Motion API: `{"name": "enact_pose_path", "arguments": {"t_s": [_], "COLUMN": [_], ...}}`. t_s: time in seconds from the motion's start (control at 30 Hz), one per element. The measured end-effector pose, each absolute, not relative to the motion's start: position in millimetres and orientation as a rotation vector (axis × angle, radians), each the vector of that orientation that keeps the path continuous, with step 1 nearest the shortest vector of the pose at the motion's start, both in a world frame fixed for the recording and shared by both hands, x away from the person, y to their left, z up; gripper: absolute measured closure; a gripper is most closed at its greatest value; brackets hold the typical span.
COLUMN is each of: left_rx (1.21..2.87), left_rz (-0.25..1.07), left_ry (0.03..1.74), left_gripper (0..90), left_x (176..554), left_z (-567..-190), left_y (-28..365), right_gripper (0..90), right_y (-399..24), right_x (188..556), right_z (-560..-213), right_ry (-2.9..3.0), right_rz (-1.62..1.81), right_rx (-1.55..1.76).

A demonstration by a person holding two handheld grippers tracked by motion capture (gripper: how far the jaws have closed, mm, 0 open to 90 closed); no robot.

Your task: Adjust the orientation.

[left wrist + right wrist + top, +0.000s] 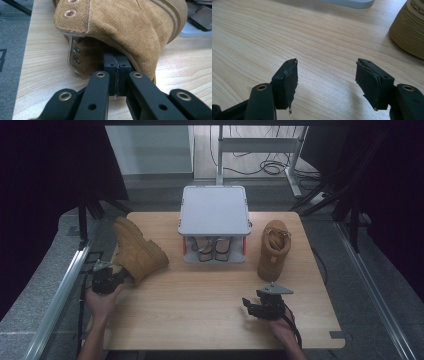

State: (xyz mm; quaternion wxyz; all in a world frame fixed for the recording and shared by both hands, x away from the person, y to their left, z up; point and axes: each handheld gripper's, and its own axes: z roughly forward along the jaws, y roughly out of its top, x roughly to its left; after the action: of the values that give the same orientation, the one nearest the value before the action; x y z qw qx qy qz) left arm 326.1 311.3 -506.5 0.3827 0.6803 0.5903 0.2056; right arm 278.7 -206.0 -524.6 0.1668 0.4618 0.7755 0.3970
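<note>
A tan suede boot (137, 247) lies tipped on its side at the table's left; in the left gripper view the boot (130, 27) shows its eyelets and padded collar. My left gripper (111, 276) sits at that collar, and its pads (116, 60) are pressed together with the collar edge pinched at their tips. The second tan boot (273, 247) stands upright at the right, its ribbed sole (409, 27) seen close by. My right gripper (248, 304) rests near the front edge of the table, and its jaws (327, 72) stand wide apart over bare wood with nothing between them.
A grey two-level shoe rack (215, 210) stands at the back middle of the wooden table (200, 300), with a pair of sandals (212, 249) on its lower level. Metal rails run along both sides of the table. Cables and a desk frame lie beyond.
</note>
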Motion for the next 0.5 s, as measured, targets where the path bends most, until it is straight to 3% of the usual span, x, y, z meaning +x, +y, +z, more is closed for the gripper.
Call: {"name": "enact_pose_path", "arguments": {"t_s": [0.5], "left_rx": [1.743], "left_rz": [0.539], "left_ry": [1.473], "left_gripper": [89.7], "left_x": [339.5], "left_z": [-487.2], "left_y": [302.6], "right_gripper": [34.8], "right_y": [-208.0], "right_x": [278.8], "right_z": [-522.9], "right_ry": [2.202], "right_rz": [1.126], "right_rx": [1.323]}}
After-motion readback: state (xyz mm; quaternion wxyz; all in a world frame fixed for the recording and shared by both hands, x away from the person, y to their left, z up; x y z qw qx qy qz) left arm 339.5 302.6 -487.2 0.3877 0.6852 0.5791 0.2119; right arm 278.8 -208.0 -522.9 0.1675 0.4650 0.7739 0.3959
